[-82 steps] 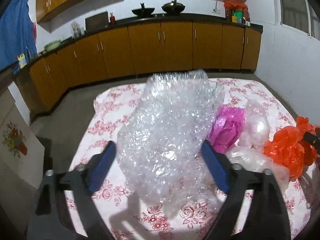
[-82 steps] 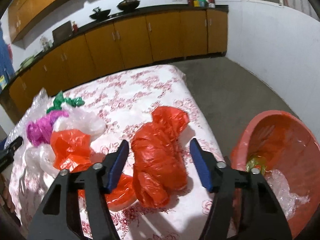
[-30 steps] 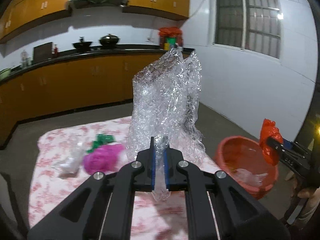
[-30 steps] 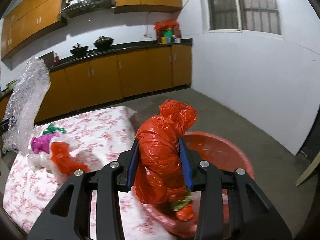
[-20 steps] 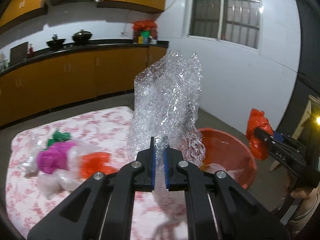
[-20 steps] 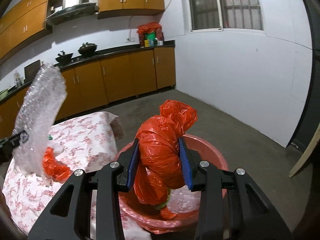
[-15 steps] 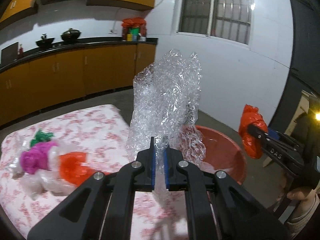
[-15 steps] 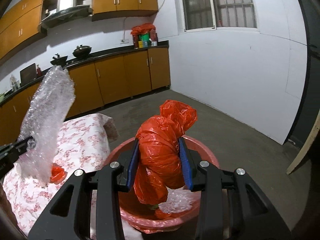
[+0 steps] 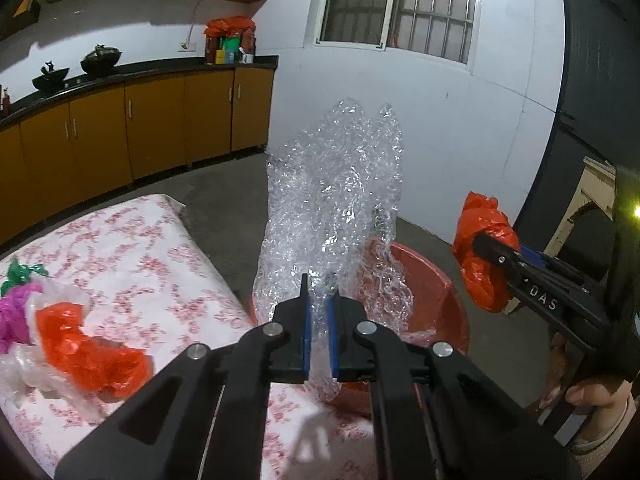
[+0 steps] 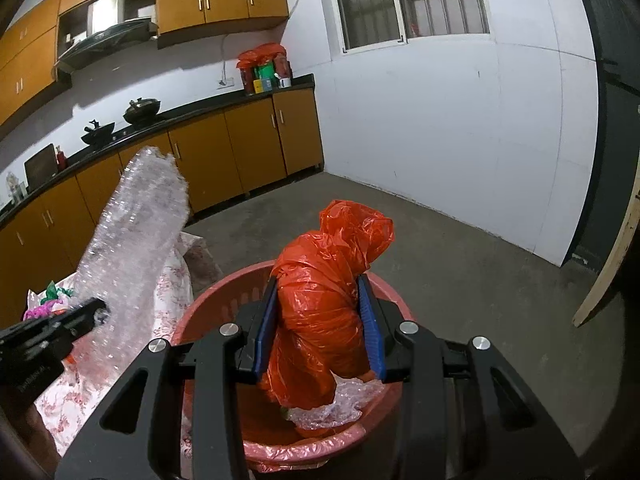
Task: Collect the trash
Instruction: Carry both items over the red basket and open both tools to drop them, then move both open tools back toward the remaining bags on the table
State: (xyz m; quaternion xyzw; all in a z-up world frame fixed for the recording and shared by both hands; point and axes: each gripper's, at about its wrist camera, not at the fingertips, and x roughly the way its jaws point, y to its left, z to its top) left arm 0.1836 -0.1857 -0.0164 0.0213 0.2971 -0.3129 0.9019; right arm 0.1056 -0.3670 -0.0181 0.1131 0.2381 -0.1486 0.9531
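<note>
My left gripper (image 9: 319,332) is shut on a tall sheet of clear bubble wrap (image 9: 336,196), held upright over the near rim of the red basin (image 9: 436,280). The same bubble wrap (image 10: 132,248) shows at the left of the right wrist view, with the left gripper (image 10: 92,312) under it. My right gripper (image 10: 318,326) is shut on a crumpled orange plastic bag (image 10: 324,292) and holds it above the red basin (image 10: 224,292). In the left wrist view that orange bag (image 9: 482,252) hangs at the right, beyond the basin. Clear plastic scraps (image 10: 336,404) lie inside the basin.
A table with a floral cloth (image 9: 132,240) stands left of the basin, carrying an orange bag (image 9: 84,352), a magenta bag (image 9: 14,312), a green scrap (image 9: 20,274) and clear plastic (image 9: 20,368). Orange cabinets (image 9: 160,128) line the far wall. A person's hand (image 9: 588,392) holds the right gripper.
Both grippers have swung away from the table toward the red basin. The bubble wrap now stands over the basin's rim, and the orange bag hangs right over its inside.
</note>
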